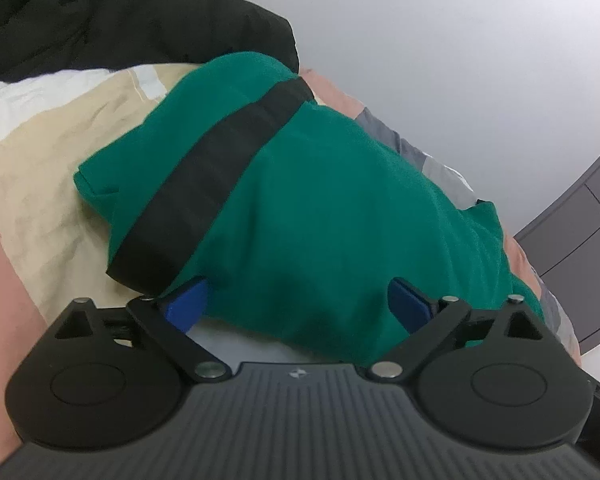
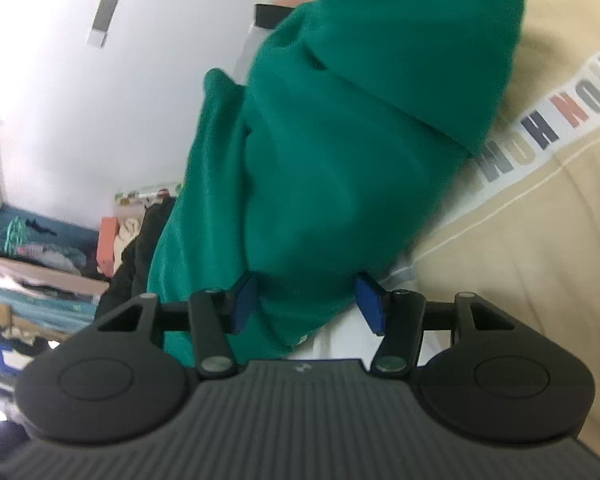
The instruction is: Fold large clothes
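The left gripper stands wide apart and the right gripper half apart, both loosely straddling the folded green garment lying on the beige bedspread. With neither clamped, its bulky folds could spring open or slide.
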Tool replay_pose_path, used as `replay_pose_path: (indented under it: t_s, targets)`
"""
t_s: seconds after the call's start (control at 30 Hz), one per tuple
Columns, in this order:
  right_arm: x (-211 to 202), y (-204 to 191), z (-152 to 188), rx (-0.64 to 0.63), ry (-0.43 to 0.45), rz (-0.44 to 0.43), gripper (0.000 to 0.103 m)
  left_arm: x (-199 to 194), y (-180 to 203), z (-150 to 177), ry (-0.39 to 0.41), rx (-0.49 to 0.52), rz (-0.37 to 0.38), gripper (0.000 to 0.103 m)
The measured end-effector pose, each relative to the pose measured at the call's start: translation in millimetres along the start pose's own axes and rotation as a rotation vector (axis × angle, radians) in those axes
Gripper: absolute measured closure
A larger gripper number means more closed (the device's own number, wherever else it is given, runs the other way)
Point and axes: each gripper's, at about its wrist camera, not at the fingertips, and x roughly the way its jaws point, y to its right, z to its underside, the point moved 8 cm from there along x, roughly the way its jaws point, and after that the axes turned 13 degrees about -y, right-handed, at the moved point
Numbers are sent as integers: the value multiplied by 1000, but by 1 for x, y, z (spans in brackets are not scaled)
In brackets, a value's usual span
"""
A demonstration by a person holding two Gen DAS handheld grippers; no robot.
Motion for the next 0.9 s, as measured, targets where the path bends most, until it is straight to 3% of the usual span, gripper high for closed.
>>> replay_pose_path:
  t_s: [0.1, 0.17, 0.4, 0.53, 0.63, 0.73, 0.77, 0.87, 0.9]
  targets:
    - [3, 9, -4, 71, 18, -30, 22, 3, -6, 0, -8, -59, 46, 0]
    - [4, 15, -7, 113, 41, -54, 23, 3, -15, 1, -12, -139, 105, 0]
    - [3, 24, -17, 213, 109, -130, 22, 29, -67, 1, -72, -570, 416, 0]
    - [8, 29, -25, 237, 131, -149, 21, 47, -73, -7, -49, -632, 487, 1]
    - [16, 27, -34, 203, 140, -140, 21, 51, -73, -19, 7, -617, 489, 5]
    - [17, 24, -34, 164, 144, -131, 21, 53, -76, -25, 36, -605, 446, 22]
    - [17, 23, -33, 150, 140, -133, 22, 52, -77, -25, 47, -594, 433, 33]
    - [13, 21, -32, 103, 125, -115, 40, 43, -81, -26, 42, -559, 389, 54]
    - [11, 19, -33, 91, 123, -114, 50, 37, -80, -26, 51, -548, 388, 62]
